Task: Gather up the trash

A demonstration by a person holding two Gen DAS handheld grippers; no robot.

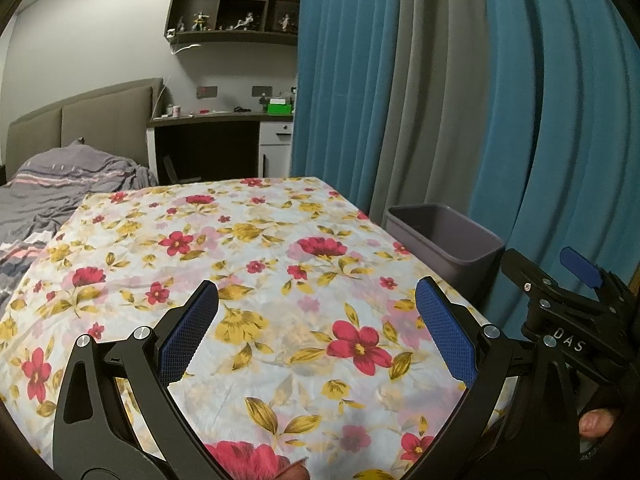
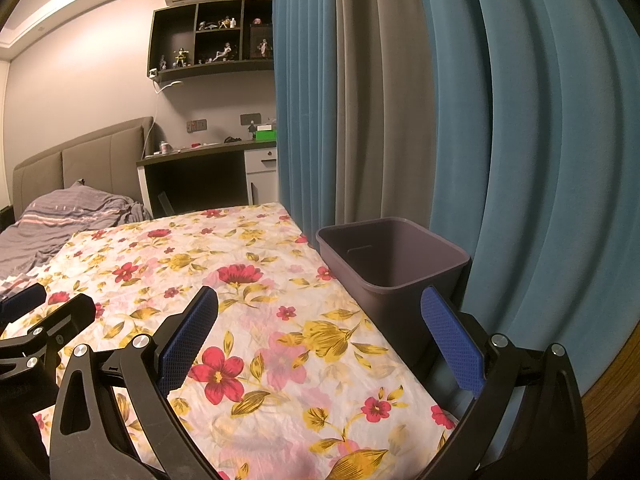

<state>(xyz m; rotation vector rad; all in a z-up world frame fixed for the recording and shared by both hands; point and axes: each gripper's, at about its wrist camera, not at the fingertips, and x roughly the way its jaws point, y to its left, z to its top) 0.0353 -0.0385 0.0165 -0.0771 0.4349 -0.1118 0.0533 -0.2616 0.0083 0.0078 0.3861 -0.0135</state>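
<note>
Each gripper, the left gripper [image 1: 316, 300] and the right gripper [image 2: 320, 304], has a black frame of curved arms, joined by round silver screws. Its fingers [image 1: 188, 336] carry blue dimpled pads. White letters "DAS" [image 1: 568, 340] mark the right gripper's black body.

Two grippers [image 1: 316, 300] [image 2: 320, 308], one purple bin [image 2: 394, 264] (empty), one floral tablecloth [image 1: 240, 240], one bed [image 1: 60, 184].

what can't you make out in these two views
- Bin floor: right wrist view, hidden by its own front wall.
- Bin's lower part: left wrist view, hidden by the floral tablecloth edge.
- Shelf figurines: both views, too small.
- Table's near edge: both views, hidden behind open jaws.
</note>
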